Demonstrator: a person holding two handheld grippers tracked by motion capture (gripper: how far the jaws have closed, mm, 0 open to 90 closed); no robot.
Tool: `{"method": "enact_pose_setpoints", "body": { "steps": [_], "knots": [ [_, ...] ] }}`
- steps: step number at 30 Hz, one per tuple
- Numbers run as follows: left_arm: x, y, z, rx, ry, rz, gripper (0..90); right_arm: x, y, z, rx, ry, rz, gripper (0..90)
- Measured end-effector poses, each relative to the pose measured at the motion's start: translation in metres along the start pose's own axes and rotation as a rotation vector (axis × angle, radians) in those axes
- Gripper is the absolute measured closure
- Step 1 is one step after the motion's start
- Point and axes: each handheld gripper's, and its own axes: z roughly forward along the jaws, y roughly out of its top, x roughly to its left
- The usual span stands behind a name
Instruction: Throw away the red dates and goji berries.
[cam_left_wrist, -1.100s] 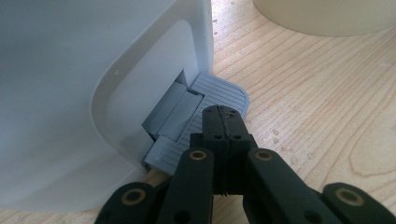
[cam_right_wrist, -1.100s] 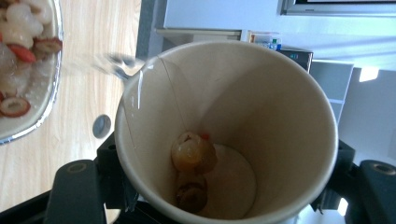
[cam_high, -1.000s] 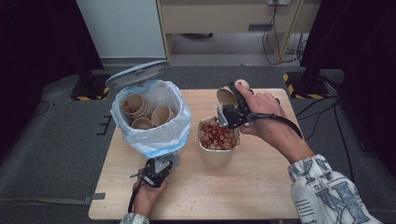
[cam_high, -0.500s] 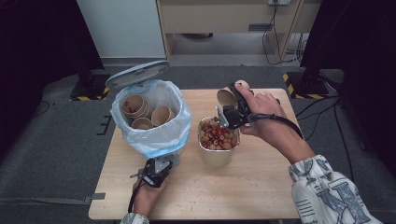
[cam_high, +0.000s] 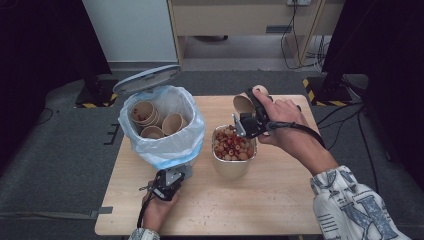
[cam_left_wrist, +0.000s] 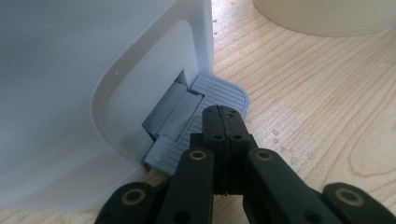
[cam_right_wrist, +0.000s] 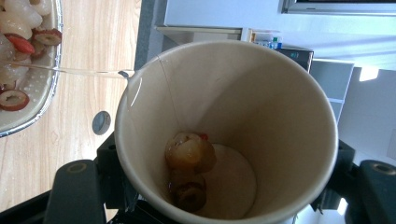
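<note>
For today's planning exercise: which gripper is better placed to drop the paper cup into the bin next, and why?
Right. The right gripper already grips the paper cup, tilted over the food tray beside the open bin. The left gripper is shut, pressing the pedal.

a lab: cables, black stands, lone wooden table

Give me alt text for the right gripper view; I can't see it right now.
A tipped paper cup, held in the right gripper's black jaws, pours a thin stream of liquid toward a foil tray of fruit at upper left. A few fruit pieces cling inside the cup near its bottom, above the wooden table.
</note>
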Motion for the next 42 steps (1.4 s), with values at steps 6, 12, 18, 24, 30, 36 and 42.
{"method": "enact_pose_setpoints", "body": {
  "steps": [6, 12, 18, 24, 30, 36, 42],
  "knots": [
    [0.0000, 0.0000, 0.0001, 0.000, 0.000, 0.000, 89.9, -0.0005, 0.0003, -0.0002, -0.001, -0.003, -0.009, 27.7],
    [-0.0001, 0.0000, 0.0001, -0.001, 0.000, -0.001, 89.9, -0.0023, 0.0014, -0.0019, -0.001, -0.009, -0.014, 27.7],
    [0.0000, 0.0000, 0.0002, -0.001, 0.000, -0.001, 89.9, -0.0033, 0.0039, -0.0030, 0.006, -0.022, -0.042, 27.8],
    [0.0001, 0.0000, 0.0002, -0.001, -0.001, -0.001, 89.9, -0.0014, 0.0055, -0.0015, 0.009, -0.022, -0.051, 27.7],
    [-0.0001, 0.0000, 0.0002, -0.001, 0.000, -0.001, 89.9, -0.0013, 0.0065, -0.0017, 0.005, -0.020, -0.049, 27.7],
    [0.0001, 0.0000, 0.0002, -0.001, -0.001, -0.001, 89.9, -0.0027, 0.0036, -0.0029, 0.010, -0.024, -0.041, 27.7],
    [0.0000, 0.0000, 0.0002, -0.001, -0.001, -0.001, 89.9, -0.0010, 0.0041, -0.0026, 0.011, -0.018, -0.053, 27.7]
  ]
}}
